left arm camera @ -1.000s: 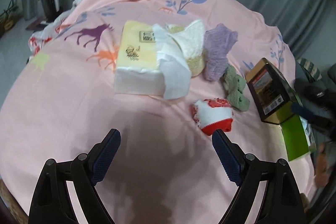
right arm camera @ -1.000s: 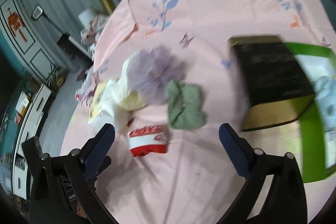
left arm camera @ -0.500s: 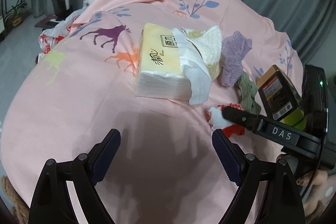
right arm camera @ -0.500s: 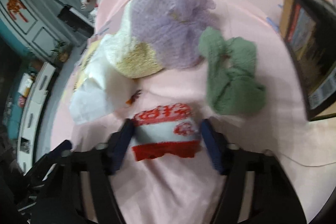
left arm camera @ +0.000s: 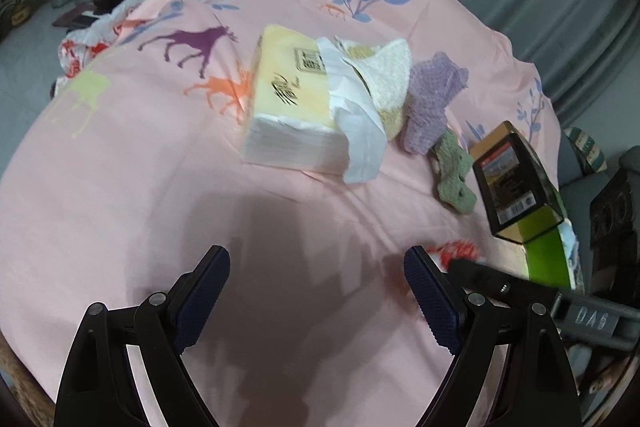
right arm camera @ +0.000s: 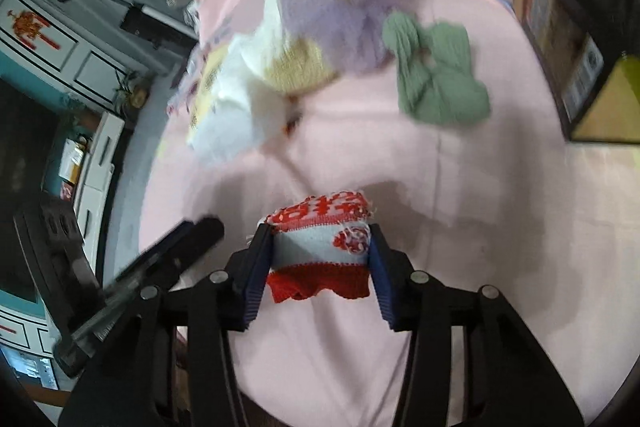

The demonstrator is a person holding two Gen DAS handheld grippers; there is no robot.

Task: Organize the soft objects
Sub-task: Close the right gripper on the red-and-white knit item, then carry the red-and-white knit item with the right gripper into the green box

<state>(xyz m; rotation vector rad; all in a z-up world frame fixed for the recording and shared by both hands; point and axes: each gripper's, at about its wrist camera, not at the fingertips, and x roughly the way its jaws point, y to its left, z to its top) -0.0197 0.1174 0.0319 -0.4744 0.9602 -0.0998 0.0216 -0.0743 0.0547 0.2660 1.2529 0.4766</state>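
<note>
Red-and-white knitted piece [right arm camera: 320, 247]: now caught between the blue pads of the right tongs [right arm camera: 318, 263], sitting at six o'clock on the pink sheet [right arm camera: 460, 187]. A second ago lay free on the sheet with those tongs spread wide above it; since then dropped over it and still closing, both pads already pressing its sides. Means the pick-up is nearly made; only the lift remains, by the look of it.

Left tongs [left arm camera: 316, 291]: released, empty, hovering over bare sheet at six o'clock in their own view, unchanged.

Farther out, untouched: green knitted piece [right arm camera: 436, 75] at one o'clock, purple knitted piece [right arm camera: 340, 7] at twelve, white-and-yellow knitted piece [right arm camera: 288, 55] at eleven, leaning on the tissue pack [left arm camera: 292, 99]. Dark box [right arm camera: 568, 35] at two o'clock; green bin [left arm camera: 544, 255] beside it, likely the drop place.
</note>
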